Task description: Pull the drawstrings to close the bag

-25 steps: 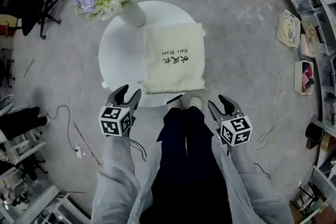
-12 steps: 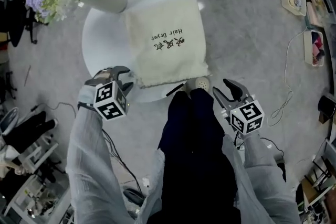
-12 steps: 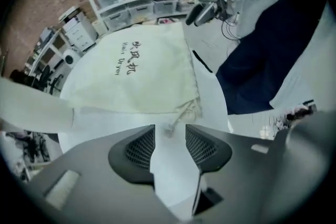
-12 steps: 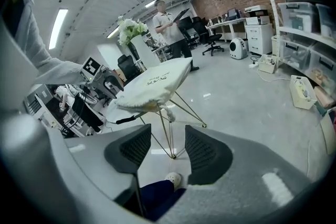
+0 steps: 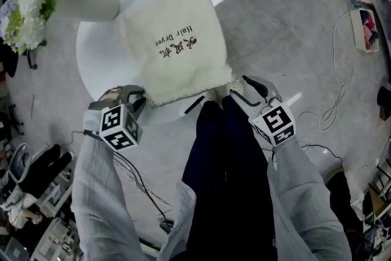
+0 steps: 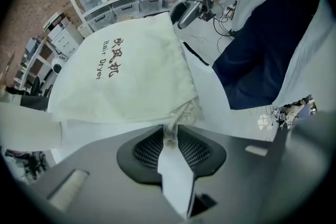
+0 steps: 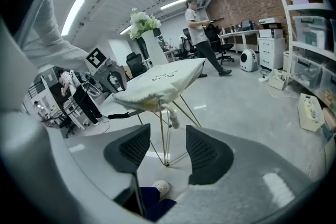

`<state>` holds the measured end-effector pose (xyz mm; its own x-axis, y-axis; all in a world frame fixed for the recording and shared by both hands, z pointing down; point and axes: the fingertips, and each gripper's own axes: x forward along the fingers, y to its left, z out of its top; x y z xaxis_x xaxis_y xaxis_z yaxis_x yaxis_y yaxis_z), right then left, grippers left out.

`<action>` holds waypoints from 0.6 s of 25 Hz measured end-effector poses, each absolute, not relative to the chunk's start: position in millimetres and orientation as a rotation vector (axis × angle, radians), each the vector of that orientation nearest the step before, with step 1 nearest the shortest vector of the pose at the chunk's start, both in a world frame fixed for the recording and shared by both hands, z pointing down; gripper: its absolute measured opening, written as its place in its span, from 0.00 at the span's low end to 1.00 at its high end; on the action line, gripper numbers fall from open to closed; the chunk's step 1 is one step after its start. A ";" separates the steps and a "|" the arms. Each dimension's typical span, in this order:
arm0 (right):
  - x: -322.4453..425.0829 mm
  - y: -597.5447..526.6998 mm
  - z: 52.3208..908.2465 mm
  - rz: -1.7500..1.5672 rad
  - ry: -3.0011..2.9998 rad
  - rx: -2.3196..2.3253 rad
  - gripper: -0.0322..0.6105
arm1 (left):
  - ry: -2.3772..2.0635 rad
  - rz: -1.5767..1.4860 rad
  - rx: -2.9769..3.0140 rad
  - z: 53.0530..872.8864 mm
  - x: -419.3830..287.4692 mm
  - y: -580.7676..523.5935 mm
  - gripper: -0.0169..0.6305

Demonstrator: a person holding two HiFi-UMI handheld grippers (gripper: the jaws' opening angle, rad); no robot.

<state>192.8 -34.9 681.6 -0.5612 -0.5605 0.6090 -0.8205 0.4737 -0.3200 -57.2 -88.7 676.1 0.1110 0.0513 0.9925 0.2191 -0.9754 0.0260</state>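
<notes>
A cream drawstring bag (image 5: 177,49) with dark print lies flat on the round white table (image 5: 98,61). My left gripper (image 5: 135,98) is at the bag's near left corner. In the left gripper view its jaws are closing, and the pale drawstring (image 6: 170,131) from the gathered mouth of the bag (image 6: 126,76) is pinched between the pads. My right gripper (image 5: 244,87) stands open just off the near right corner. In the right gripper view the bag (image 7: 160,84) is ahead, and its other drawstring end (image 7: 172,115) dangles beyond the open right gripper (image 7: 164,152).
A white vase (image 5: 85,4) with pale flowers (image 5: 27,6) stands at the table's far left. The person's dark trousers (image 5: 214,168) are close against the near edge. Cables, boxes and shelving ring the grey floor. Another person (image 7: 197,34) stands far behind the table.
The left gripper has moved up to the bag's near left corner and its jaws have come together on the drawstring. The right gripper has moved closer to the right corner, still open.
</notes>
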 end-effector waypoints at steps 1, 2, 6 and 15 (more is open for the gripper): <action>190.5 -38.9 684.5 0.800 -2.303 1.146 0.39 | -0.277 -1.991 -2.241 675.6 -57.6 -88.2 0.19; 188.3 -43.6 687.2 0.765 -2.307 1.140 0.39 | -0.282 -1.984 -2.235 675.1 -57.3 -87.8 0.19; 178.0 -61.5 687.8 0.603 -2.343 1.123 0.39 | -0.290 -1.956 -2.220 674.9 -57.7 -83.4 0.12; 186.7 -60.9 682.4 0.402 -2.244 1.098 0.13 | -0.157 -1.961 -2.236 670.2 -72.6 -81.4 0.11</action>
<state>186.7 -60.9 682.4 -0.4762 -0.6086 0.6346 -0.7911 0.6116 -0.0071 -72.6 -81.4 670.2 0.1333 -0.0284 0.9907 0.1858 -0.9812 -0.0531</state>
